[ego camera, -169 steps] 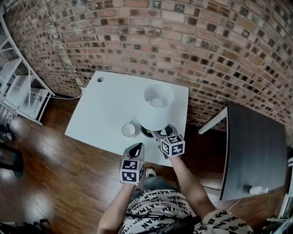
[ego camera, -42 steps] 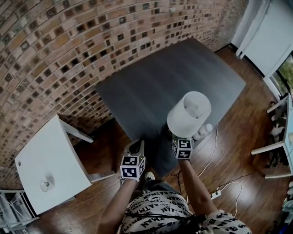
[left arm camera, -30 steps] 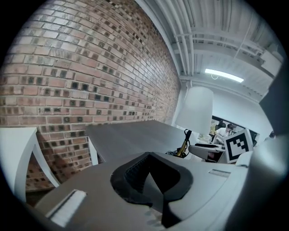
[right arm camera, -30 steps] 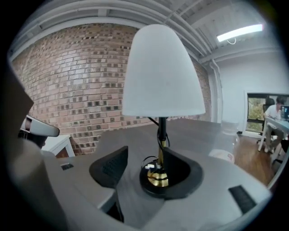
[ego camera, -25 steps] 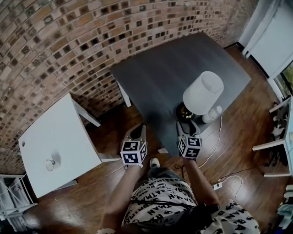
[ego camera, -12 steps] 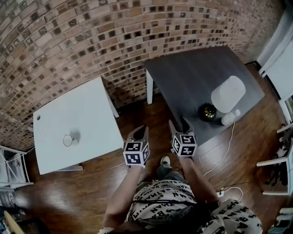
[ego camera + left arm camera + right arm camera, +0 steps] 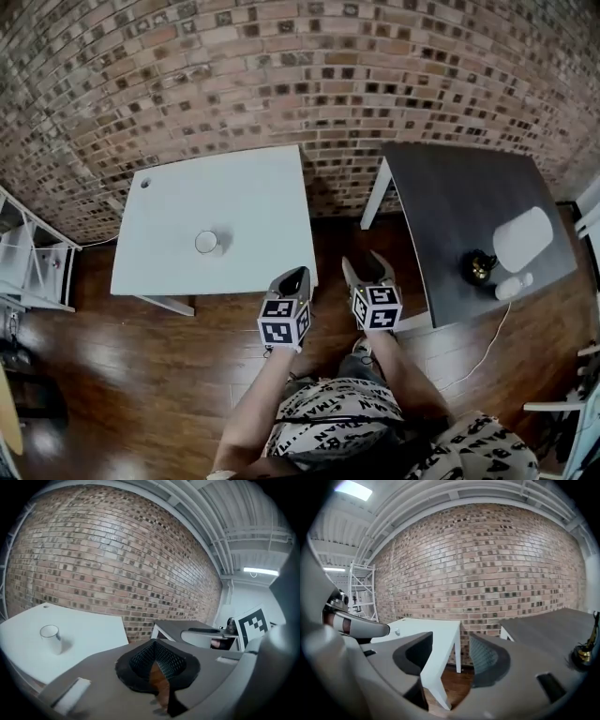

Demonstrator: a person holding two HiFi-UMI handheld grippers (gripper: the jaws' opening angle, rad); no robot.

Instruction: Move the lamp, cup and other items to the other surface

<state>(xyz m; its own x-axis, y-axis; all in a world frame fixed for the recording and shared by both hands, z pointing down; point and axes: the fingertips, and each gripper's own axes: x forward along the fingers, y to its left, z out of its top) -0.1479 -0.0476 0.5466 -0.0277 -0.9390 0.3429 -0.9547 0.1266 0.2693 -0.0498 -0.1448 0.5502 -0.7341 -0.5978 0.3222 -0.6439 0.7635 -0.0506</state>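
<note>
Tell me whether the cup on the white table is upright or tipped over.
Upright: the cup stands on its base on the white table, open rim facing up.

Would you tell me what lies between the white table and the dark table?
Bare wooden floor separates them, as the head view shows.

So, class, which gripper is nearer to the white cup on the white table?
Left. The left gripper hangs just off the near corner of the white table, right of the cup. The right gripper is farther right, over the floor by the dark table.
</note>
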